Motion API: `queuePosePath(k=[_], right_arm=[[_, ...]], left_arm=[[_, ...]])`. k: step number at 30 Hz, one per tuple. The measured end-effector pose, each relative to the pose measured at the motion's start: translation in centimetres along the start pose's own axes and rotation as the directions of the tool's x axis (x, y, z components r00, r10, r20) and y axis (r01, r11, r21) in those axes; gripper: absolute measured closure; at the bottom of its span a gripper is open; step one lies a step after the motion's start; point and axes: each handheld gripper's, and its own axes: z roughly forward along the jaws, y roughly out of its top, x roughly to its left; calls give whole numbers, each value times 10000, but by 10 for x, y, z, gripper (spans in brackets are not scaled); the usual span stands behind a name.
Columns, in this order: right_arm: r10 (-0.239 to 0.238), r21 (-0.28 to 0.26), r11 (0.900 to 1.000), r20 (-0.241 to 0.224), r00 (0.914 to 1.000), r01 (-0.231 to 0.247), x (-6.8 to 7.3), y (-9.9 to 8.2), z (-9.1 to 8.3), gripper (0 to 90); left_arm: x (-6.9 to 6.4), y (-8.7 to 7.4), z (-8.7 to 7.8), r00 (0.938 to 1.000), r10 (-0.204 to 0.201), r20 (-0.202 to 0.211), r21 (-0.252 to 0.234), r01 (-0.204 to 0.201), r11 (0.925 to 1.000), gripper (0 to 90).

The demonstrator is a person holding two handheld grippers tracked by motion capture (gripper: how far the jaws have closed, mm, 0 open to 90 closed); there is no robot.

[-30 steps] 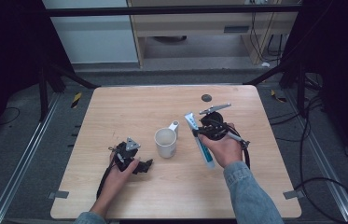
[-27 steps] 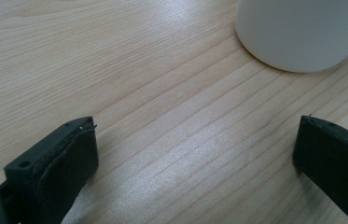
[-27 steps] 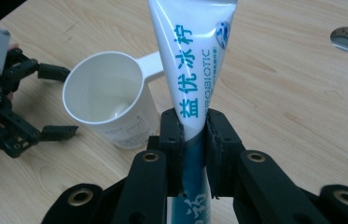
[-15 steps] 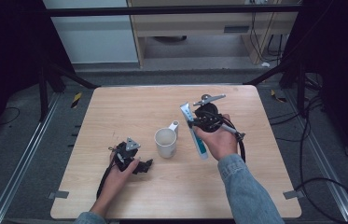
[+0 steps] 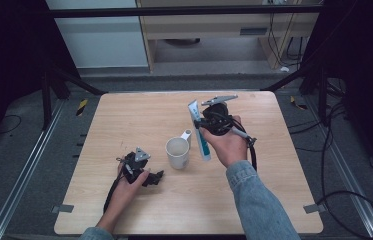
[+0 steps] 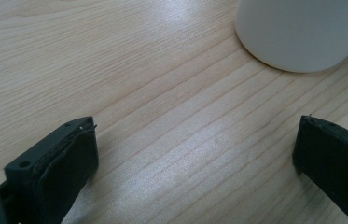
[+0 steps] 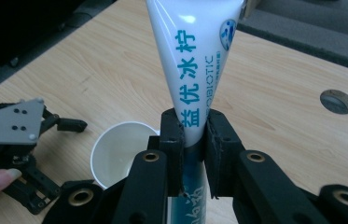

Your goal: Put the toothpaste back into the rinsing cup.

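two grippers: both mine, on wood table
right gripper: jaws squeezed on toothpaste tube, above white cup
left gripper: jaws wide open, nothing inside, low by cup

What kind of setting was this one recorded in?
Probably a lab or workshop recording bay: a bare wooden table on a dark metal frame, loose cables trailing over the grey floor, and a workbench behind.

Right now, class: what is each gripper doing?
Left gripper: open, holding nothing, resting on the table.
Right gripper: closed on the toothpaste tube.
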Motion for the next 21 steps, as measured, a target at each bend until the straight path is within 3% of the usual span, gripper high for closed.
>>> queuePosePath(k=[21], right_arm=[[-32,-578,9983,-59,10000,28,5,19,-14,789]], left_arm=[[0,0,0,10000,-21,-9,-23,21,10000,0]])
